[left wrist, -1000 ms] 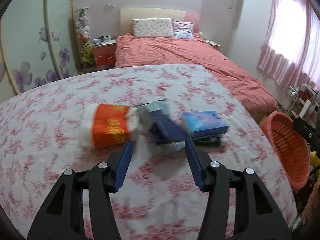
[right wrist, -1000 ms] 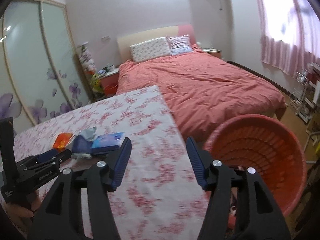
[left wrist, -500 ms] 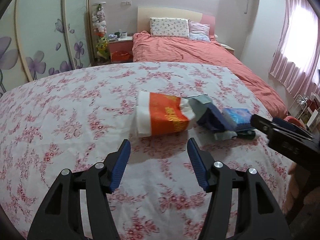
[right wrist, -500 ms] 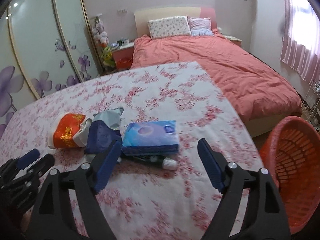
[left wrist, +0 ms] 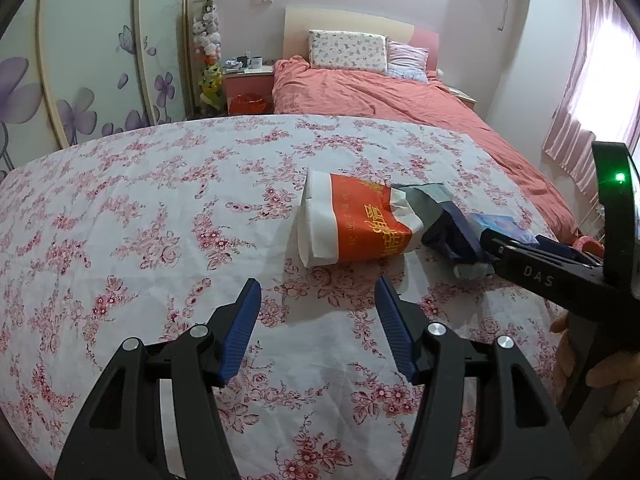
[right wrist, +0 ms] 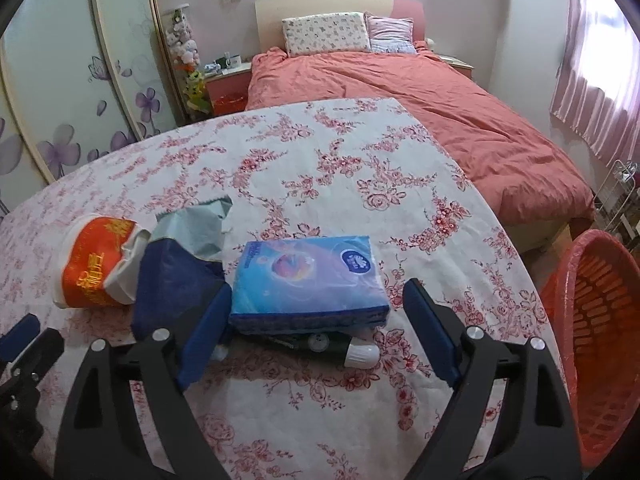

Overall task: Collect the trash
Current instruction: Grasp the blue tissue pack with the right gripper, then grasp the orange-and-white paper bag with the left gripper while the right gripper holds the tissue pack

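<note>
An orange-and-white paper bag [left wrist: 352, 220] [right wrist: 94, 268] lies on its side on the floral cloth. Beside it sit a dark blue wrapper [right wrist: 172, 280] [left wrist: 456, 236], a grey-green scrap [right wrist: 196, 228] and a blue tissue pack [right wrist: 308, 280] [left wrist: 500, 226] resting on a dark tube with a white cap [right wrist: 352, 350]. My left gripper [left wrist: 318, 308] is open and empty, just short of the paper bag. My right gripper [right wrist: 318, 320] hovers over the near edge of the tissue pack with jaws opening wide, its pads clear of the pack.
An orange plastic basket [right wrist: 600, 340] stands off the table's right edge. The table cloth [left wrist: 160, 240] spreads wide to the left. Beyond it are a bed with a salmon duvet [right wrist: 440, 108], a nightstand [left wrist: 248, 88] and wardrobe doors. A hand [left wrist: 596, 364] holds the right gripper.
Both grippers have swung towards the trash pile. The right one turned from the basket, came down over the tissue pack and spread its jaws wider. The left one shifted so the paper bag sits ahead.
</note>
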The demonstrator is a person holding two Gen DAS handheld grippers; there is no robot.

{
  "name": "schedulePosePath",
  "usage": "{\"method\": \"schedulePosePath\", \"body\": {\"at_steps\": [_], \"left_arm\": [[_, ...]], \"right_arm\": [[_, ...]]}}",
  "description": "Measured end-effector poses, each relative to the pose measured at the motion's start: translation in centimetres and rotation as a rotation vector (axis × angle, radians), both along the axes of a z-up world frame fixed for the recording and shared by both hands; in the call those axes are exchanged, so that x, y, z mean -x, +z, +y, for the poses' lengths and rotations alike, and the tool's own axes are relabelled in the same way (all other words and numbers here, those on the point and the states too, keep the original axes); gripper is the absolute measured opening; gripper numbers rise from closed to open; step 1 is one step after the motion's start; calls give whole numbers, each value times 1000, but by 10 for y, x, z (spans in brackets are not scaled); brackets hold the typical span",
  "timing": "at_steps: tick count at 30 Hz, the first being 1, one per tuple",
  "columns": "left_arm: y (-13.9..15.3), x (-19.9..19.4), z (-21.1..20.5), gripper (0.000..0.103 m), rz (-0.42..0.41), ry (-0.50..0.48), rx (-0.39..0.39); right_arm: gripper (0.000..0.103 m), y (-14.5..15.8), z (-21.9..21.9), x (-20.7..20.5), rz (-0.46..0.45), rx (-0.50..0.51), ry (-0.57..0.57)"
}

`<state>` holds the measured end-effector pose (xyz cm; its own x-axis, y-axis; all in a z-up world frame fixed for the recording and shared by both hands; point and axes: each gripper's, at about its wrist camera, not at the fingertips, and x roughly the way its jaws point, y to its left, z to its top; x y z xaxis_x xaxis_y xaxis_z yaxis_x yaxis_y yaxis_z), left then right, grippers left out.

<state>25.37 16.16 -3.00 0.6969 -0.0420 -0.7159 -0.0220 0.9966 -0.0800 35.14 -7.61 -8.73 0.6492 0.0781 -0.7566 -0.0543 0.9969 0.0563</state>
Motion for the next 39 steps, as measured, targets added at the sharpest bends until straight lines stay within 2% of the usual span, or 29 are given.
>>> {"method": "schedulePosePath", "body": {"at_steps": [6, 9, 16, 23, 29, 31, 33, 39], "left_arm": [[-1, -1, 0, 59, 6, -3, 3], [-2, -2, -1, 59, 6, -4, 4], [-3, -4, -2, 59, 10, -8, 9], [-2, -7, -7, 59, 14, -11, 15], [2, -13, -10, 70, 3, 5, 29], [5, -16, -12, 77, -6, 12, 29], [9, -22, -15, 89, -26, 26, 20], [7, -41, -29, 94, -14, 24, -25]], "right_arm": [[84, -3, 1, -6, 22, 2, 1], [74, -5, 0, -6, 31, -2, 9], [72, -7, -2, -5, 23, -23, 9], [72, 4, -13, 3, -18, -31, 0], [72, 11, -27, 10, -42, -35, -23], [72, 13, -32, 13, -44, -43, -30], [72, 13, -36, 15, -44, -49, -35], [72, 13, -51, 21, -42, -63, -50]]}}
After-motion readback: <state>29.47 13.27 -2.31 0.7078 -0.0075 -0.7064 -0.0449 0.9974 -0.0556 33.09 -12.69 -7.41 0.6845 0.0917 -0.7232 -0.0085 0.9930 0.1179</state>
